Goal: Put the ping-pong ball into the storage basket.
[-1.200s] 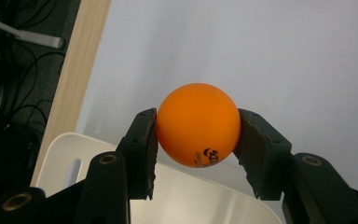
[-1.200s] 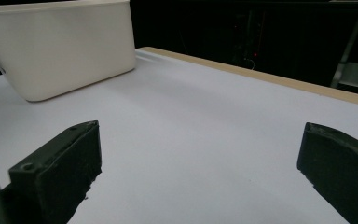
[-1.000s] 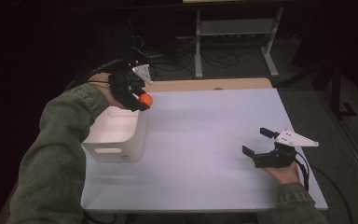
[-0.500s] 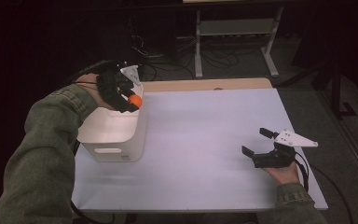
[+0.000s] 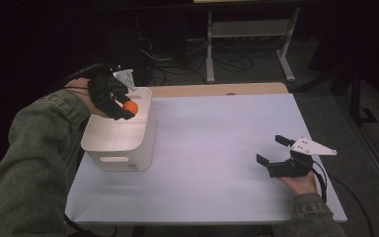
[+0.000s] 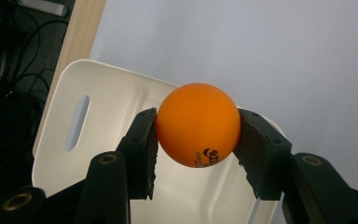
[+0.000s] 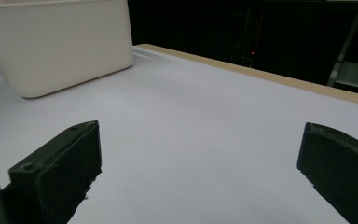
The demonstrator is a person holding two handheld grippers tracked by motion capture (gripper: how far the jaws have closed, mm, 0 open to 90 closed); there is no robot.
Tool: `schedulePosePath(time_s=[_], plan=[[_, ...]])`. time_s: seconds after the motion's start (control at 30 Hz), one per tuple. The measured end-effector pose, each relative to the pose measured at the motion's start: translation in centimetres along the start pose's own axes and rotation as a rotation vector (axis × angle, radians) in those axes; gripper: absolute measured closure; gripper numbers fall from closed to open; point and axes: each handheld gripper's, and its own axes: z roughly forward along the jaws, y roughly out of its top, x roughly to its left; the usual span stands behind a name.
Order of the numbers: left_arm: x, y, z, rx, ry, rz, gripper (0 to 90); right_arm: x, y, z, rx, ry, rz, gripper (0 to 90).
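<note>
My left gripper (image 5: 128, 109) is shut on an orange ping-pong ball (image 5: 131, 107) and holds it above the open top of a white plastic bin (image 5: 121, 148) at the table's left. In the left gripper view the ball (image 6: 198, 124) is pinched between both pads, with the bin's inside (image 6: 93, 140) below it. My right gripper (image 5: 272, 150) rests at the table's right with its jaws wide open and nothing between them; in the right gripper view its fingertips (image 7: 63, 163) frame bare table, and the bin (image 7: 56, 42) stands far off.
The white tabletop (image 5: 217, 148) has a wooden strip (image 5: 217, 89) along its far edge. Behind the table stand a metal rack (image 5: 249, 34) and loose cables (image 5: 172, 74) on a dark floor.
My left hand has carried the ball to the left and slightly back, from the bin's far right corner to over its opening. The right gripper has kept still.
</note>
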Motion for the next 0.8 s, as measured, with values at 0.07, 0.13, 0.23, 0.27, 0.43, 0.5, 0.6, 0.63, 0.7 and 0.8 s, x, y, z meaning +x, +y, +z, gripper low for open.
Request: schedulePosePath(time_s=[0.07,0.13,0.23,0.27,0.43,0.5,0.6,0.63,0.7,0.8], plan=[[0.1,-0.4,0.0,0.01,-0.001,-0.007,50.6,-0.1,0.0,0.0,0.0,-0.002,0.003,0.0],[0.2,-0.8,-0.1,0.016,-0.003,-0.015,50.6,-0.1,0.0,-0.1,-0.001,-0.003,0.001,0.0],[0.2,-1.1,-0.3,0.024,-0.004,-0.019,50.7,-0.1,0.0,0.0,0.0,-0.003,-0.001,0.0],[0.2,-1.2,-0.3,0.028,-0.004,-0.015,50.7,-0.1,0.0,0.0,0.001,-0.003,-0.001,0.0],[0.1,-1.5,-0.1,0.044,-0.013,-0.01,50.7,0.0,0.0,0.0,0.001,-0.003,0.0,0.0],[-0.1,-1.5,0.2,0.053,-0.014,-0.007,50.7,0.0,0.0,0.0,0.001,-0.003,0.0,0.0],[-0.1,-1.5,0.6,0.05,-0.022,-0.009,50.7,0.0,0.0,0.0,0.001,-0.003,-0.001,0.0],[-0.1,-1.6,0.7,0.051,-0.025,-0.009,50.7,0.0,0.0,0.0,0.001,-0.004,-0.001,0.0],[-0.2,-1.7,1.2,0.056,-0.033,-0.011,50.6,-0.1,0.0,-0.1,0.001,-0.004,-0.001,0.0],[-0.3,-1.8,1.8,0.058,-0.041,-0.013,50.6,-0.1,0.0,-0.1,0.001,-0.004,0.0,0.0]])
